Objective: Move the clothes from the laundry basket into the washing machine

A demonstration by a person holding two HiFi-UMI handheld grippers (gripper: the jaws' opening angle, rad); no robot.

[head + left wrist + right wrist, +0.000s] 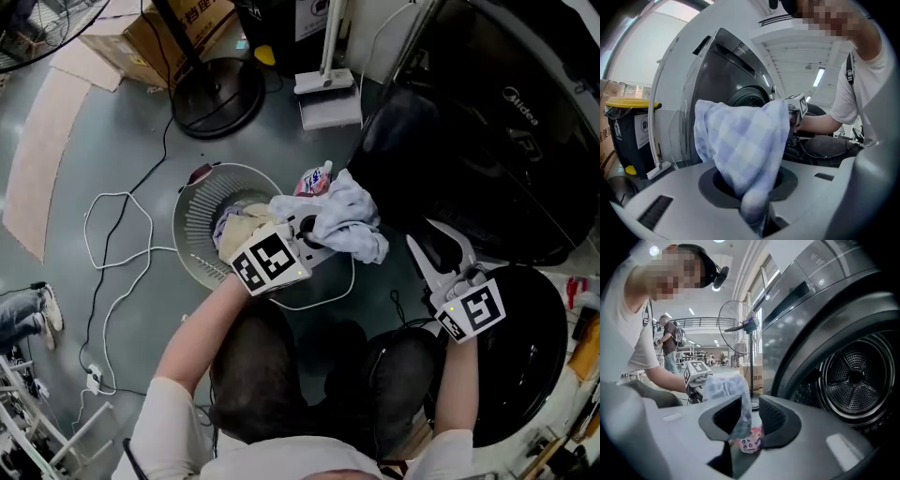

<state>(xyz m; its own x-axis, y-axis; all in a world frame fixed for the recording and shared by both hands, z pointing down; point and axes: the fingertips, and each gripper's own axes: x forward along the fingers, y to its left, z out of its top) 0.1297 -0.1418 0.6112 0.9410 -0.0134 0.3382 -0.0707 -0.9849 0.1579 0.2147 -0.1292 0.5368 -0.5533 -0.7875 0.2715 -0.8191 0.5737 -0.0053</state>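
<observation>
Checked cloth (pixel 740 136) clamped between left gripper (pixel 751 194) jaws

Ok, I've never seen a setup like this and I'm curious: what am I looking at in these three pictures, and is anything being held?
There is no robot here: a person holds a pair of tongs in each hand. One picture comes from a camera on the head, looking down; the other two cameras ride on the tongs. The left tongs grip a pale blue checked cloth above the white laundry basket on the floor, which holds more clothes. The right tongs stand open and empty beside the dark washing machine, its drum in view.
</observation>
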